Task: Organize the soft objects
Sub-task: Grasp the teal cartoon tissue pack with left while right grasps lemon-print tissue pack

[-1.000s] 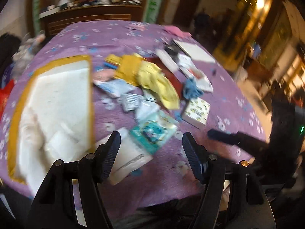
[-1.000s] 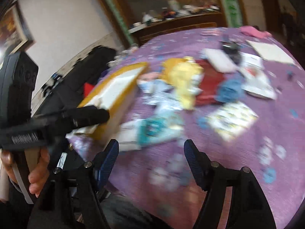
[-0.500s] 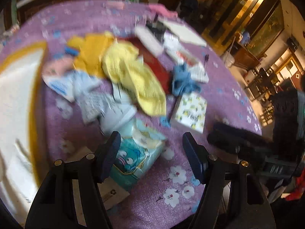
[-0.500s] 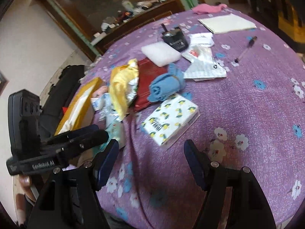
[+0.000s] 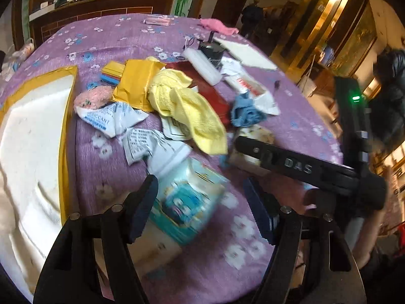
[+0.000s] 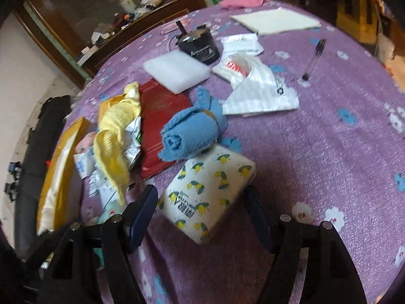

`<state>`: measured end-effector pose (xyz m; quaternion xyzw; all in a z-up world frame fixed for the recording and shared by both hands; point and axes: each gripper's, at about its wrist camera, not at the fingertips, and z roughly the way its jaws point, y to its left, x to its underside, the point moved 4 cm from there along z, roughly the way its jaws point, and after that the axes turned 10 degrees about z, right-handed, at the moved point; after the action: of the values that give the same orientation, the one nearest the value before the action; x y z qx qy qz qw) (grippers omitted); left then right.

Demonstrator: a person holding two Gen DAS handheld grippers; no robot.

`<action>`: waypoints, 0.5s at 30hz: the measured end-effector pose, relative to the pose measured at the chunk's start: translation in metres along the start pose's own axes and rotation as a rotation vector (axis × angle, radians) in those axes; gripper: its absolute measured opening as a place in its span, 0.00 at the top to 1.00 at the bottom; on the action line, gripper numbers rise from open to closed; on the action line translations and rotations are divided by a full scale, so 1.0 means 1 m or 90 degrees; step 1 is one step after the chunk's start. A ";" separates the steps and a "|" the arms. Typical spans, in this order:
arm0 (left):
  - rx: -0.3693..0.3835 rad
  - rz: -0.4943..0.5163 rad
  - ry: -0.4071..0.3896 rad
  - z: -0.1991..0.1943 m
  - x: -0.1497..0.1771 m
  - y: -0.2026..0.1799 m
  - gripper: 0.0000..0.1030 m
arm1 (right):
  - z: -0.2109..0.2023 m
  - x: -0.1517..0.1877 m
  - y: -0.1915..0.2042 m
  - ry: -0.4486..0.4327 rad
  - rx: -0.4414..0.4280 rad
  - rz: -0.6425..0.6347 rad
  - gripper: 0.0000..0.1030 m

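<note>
A purple flowered tablecloth (image 6: 329, 136) holds a heap of soft things. A lemon-print tissue pack (image 6: 205, 197) lies between the fingers of my open right gripper (image 6: 202, 212). A rolled blue towel (image 6: 192, 131) lies just beyond it, also in the left wrist view (image 5: 245, 111). A yellow towel (image 5: 187, 106) is draped mid-table. A teal cartoon tissue pack (image 5: 187, 202) lies between the fingers of my open left gripper (image 5: 202, 207). A pink fuzzy item (image 5: 93, 97) lies at the left.
A yellow-edged white cushion (image 5: 30, 136) fills the left. White desiccant bags (image 5: 114, 117), a red folder (image 6: 162, 124), a white foam pad (image 6: 177, 71), a black motor (image 6: 198, 45), plastic bags (image 6: 260, 88), a pen (image 6: 314, 58) and a pink cloth (image 6: 243, 1) lie about. The right gripper body (image 5: 303, 169) crosses the left view.
Both grippers have moved forward and down over the table. The right one has closed in on the lemon-print pack, the left one on the teal pack. Both stay open.
</note>
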<state>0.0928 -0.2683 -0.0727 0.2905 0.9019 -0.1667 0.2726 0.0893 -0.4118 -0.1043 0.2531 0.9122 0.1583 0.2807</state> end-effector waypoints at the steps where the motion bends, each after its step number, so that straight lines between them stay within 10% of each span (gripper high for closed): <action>1: 0.005 -0.006 0.013 0.006 0.001 0.003 0.31 | 0.000 0.000 0.001 -0.002 0.007 -0.003 0.31; 7: 0.103 -0.036 0.054 0.013 0.015 -0.006 0.31 | -0.004 0.004 -0.002 -0.008 0.009 -0.050 0.40; 15: 0.036 -0.029 0.056 0.008 0.028 -0.014 0.31 | -0.021 0.006 -0.029 0.018 -0.053 -0.043 0.57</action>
<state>0.0687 -0.2708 -0.0938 0.2844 0.9144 -0.1856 0.2203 0.0617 -0.4355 -0.1031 0.2085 0.9166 0.1899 0.2833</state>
